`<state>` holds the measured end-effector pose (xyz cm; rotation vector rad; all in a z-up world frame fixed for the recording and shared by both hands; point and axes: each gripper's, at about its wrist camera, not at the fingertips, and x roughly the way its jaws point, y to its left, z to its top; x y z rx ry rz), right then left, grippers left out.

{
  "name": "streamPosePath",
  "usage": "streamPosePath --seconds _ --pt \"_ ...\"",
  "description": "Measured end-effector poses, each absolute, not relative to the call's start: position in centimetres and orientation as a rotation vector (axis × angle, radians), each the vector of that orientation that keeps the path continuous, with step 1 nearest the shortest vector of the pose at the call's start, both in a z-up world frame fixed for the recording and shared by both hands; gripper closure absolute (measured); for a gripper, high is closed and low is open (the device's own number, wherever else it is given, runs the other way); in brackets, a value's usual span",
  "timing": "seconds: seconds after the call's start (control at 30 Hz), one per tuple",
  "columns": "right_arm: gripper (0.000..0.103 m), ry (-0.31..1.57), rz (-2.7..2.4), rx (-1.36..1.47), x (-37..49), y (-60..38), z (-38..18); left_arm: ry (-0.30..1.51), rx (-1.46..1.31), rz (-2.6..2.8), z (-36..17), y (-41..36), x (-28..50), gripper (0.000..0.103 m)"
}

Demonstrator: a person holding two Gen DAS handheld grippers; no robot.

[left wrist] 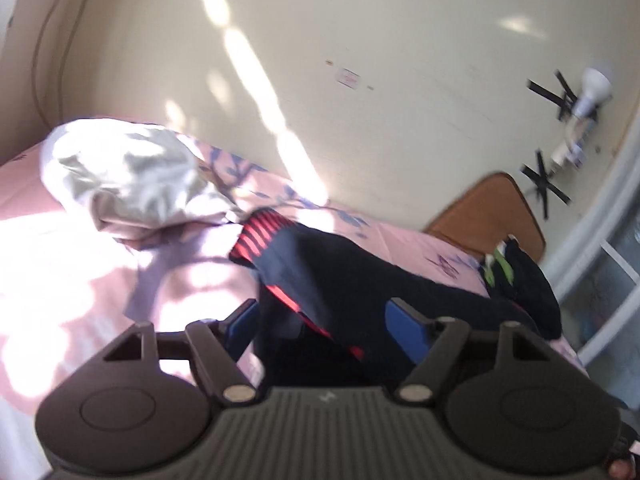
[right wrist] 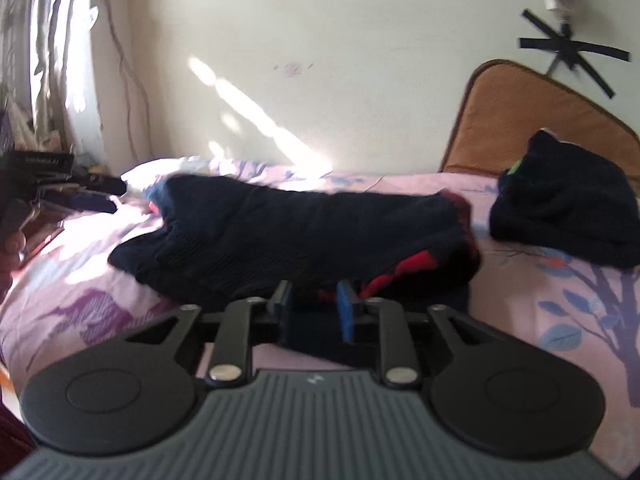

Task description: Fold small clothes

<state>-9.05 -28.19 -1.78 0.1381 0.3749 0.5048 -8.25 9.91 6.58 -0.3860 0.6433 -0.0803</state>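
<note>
Left wrist view looks along the left gripper point(left wrist: 325, 322), whose 2 blue-padded fingers point(left wrist: 406, 330) stand wide apart. A dark garment point(left wrist: 360, 280) with red stripes lies on the bed point(left wrist: 60, 280) straight ahead, and its near edge hangs in the gap between the fingers. The cloth reaches the left pad but sits clear of the right one, so nothing is pinched here. Farther back on the right, a 2nd dark piece point(left wrist: 528, 280) with a green mark rests near the brown headboard point(left wrist: 492, 208). A pale crumpled cloth point(left wrist: 120, 176) sits on the bed at the far left.

Right wrist view shows the right gripper point(right wrist: 314, 312) with its fingers at a narrower gap, partly open. The same garment point(right wrist: 280, 232) stretches across the pink sheet point(right wrist: 540, 280) just beyond the tips, a red band at its right end. Its near edge comes right up to the fingertips, and dark fabric seems to fill the gap, though blur and shadow hide whether the pads press on it. The folded dark piece point(right wrist: 564, 216) lies apart from it, to the right, before the headboard point(right wrist: 520, 112). A hand point(right wrist: 12, 248) shows at the left edge.
</note>
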Motion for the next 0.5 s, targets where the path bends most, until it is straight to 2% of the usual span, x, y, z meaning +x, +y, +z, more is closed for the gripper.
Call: streamPosePath --seconds 0.07,0.13,0.23,0.27,0.3,0.33,0.37,0.5 --pt "0.045 0.348 0.405 0.263 -8.2 -30.3 -1.6 0.677 -0.428 -0.009 6.4 11.8 -6.0 0.023" --pt "0.039 0.364 0.337 0.391 -6.6 -32.2 -1.7 0.685 -0.460 0.010 5.9 12.8 -3.9 0.022" --pt "0.039 0.421 0.328 0.510 -3.9 -33.0 -2.2 0.709 -0.485 0.031 4.9 13.1 -1.2 0.024" --pt "0.039 0.458 0.343 0.531 -3.0 -32.8 -2.6 0.723 -0.502 0.023 4.4 13.2 -0.5 0.033" --pt "0.041 0.492 0.366 0.540 -2.0 -32.4 -2.7 0.747 -0.526 0.003 4.0 13.1 0.1 0.061" --pt "0.069 0.519 0.379 0.538 -1.3 -31.9 -3.0 0.778 -0.550 -0.021 3.5 12.7 0.4 0.077" --pt "0.089 0.528 0.373 0.530 -1.2 -31.8 -3.0 0.793 -0.555 -0.040 3.4 12.2 0.3 0.093" --pt "0.091 0.463 0.290 0.537 -2.6 -34.5 -2.5 0.756 -0.503 -0.068 5.0 10.2 -3.1 0.093"
